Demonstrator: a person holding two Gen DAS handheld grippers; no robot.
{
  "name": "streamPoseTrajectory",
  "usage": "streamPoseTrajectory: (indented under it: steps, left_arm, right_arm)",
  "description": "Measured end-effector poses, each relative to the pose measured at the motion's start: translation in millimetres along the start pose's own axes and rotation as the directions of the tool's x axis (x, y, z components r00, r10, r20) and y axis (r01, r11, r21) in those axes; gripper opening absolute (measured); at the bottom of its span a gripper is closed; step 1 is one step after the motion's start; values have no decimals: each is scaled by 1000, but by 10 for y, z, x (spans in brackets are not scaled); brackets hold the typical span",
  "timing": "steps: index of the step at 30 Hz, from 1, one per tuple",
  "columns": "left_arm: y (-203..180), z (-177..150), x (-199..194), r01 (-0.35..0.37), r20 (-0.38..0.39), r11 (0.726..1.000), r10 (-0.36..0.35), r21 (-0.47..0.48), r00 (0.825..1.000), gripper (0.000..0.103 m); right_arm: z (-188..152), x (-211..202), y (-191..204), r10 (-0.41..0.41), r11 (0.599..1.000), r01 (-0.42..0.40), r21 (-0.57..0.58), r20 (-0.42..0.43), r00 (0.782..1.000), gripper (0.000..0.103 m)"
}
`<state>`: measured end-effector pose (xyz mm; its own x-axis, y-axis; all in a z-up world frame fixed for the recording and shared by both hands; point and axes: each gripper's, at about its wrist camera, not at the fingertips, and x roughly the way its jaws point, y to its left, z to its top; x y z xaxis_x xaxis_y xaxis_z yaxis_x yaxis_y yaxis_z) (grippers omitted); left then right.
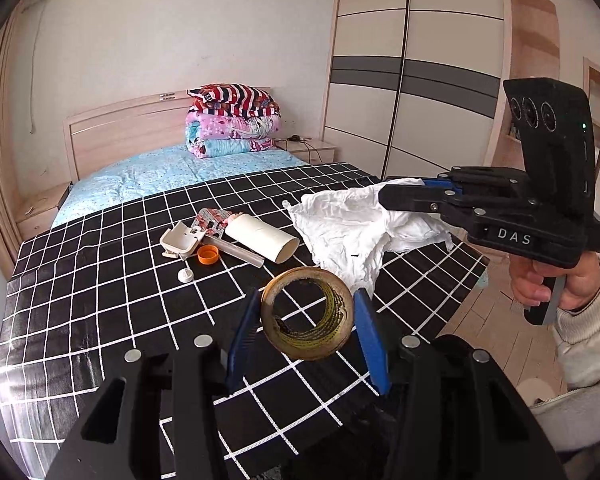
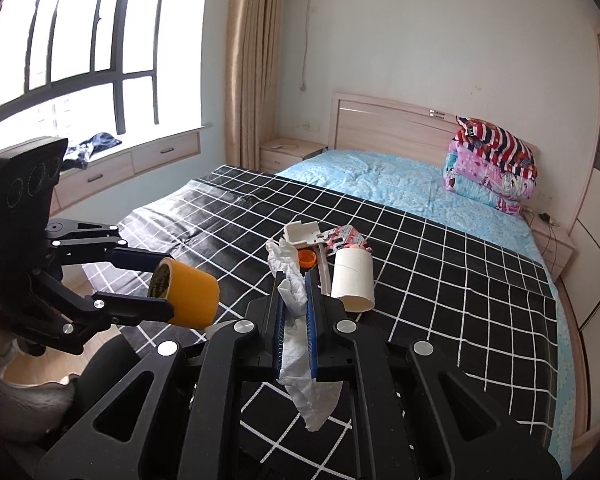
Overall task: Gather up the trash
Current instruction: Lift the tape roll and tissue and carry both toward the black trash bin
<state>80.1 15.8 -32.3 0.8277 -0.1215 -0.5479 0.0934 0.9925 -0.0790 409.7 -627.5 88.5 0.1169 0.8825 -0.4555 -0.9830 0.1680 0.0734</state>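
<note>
Lowest in the left wrist view, the left gripper (image 1: pixel 308 322) has its two blue fingers closed on one tape roll (image 1: pixel 307 313), pinched across its sides and lifted clear of the black checked cloth (image 1: pixel 100 308). The roll looks stiff and light; its smooth outer face may slip, so a grip across the width, as here, seems sound. In the right wrist view the same roll (image 2: pixel 188 294) shows at centre left.

At the bottom centre of the right wrist view, the right gripper (image 2: pixel 296 320) is clamped on one crumpled white tissue (image 2: pixel 296 300), which hangs limp below the fingers. It is soft and nearly weightless; a pinch on a bunched fold should hold, though a thin edge could tear.

Further up, mid-frame on the cloth, lie one cardboard tube (image 1: pixel 262 238), one orange bottle cap (image 1: pixel 209 256), one small white cap (image 1: pixel 186 275), one white plastic piece (image 1: pixel 179 239), one printed wrapper (image 1: pixel 212 220) and one grey stick (image 1: pixel 236 251). The tube is hollow and would crush if squeezed hard.

Beyond, at the headboard, sit three folded quilts (image 1: pixel 232 120).
</note>
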Motion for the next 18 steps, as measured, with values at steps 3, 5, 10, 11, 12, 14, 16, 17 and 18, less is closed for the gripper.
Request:
streamPoseTrajectory:
  steps: [3, 5, 10, 11, 12, 14, 16, 17, 18]
  left_arm:
    - [-71, -86, -77, 1, -10, 1000, -1, 11, 1000, 46]
    - [-114, -140, -117, 6, -20, 1000, -6, 20, 1000, 46]
    - [-203, -311, -164, 30, -47, 999, -28, 22, 998, 46]
    - [-223, -352, -160, 37, -56, 999, -35, 23, 998, 46]
    - [-240, -395, -145, 42, -67, 999, -40, 24, 997, 46]
    - [-278, -496, -112, 52, -92, 998, -50, 22, 995, 46]
    - [-319, -612, -77, 65, -122, 998, -63, 14, 991, 46]
    - [-340, -677, -60, 72, -140, 997, -70, 10, 988, 46]
    - [-371, -753, -48, 80, -159, 997, -77, 11, 984, 47]
  right_arm:
    - [-83, -183, 60, -2, 1000, 2, 4, 11, 1000, 10]
    - [-157, -286, 101, -2, 1000, 2, 6, 12, 1000, 10]
    - [-348, -424, 202, 1, 1000, -1, 16, 1, 1000, 10]
    - [-407, -432, 227, 6, 1000, -6, 20, -5, 1000, 10]
    - [-461, -434, 251, 12, 1000, -12, 23, -14, 1000, 10]
    - [-572, -439, 314, 31, 999, -30, 28, -31, 999, 10]
    - [-683, -421, 377, 51, 998, -49, 32, -53, 997, 10]
    - [-750, -405, 415, 63, 998, -60, 36, -68, 996, 10]
    - [-814, -385, 449, 75, 997, -72, 39, -84, 994, 10]
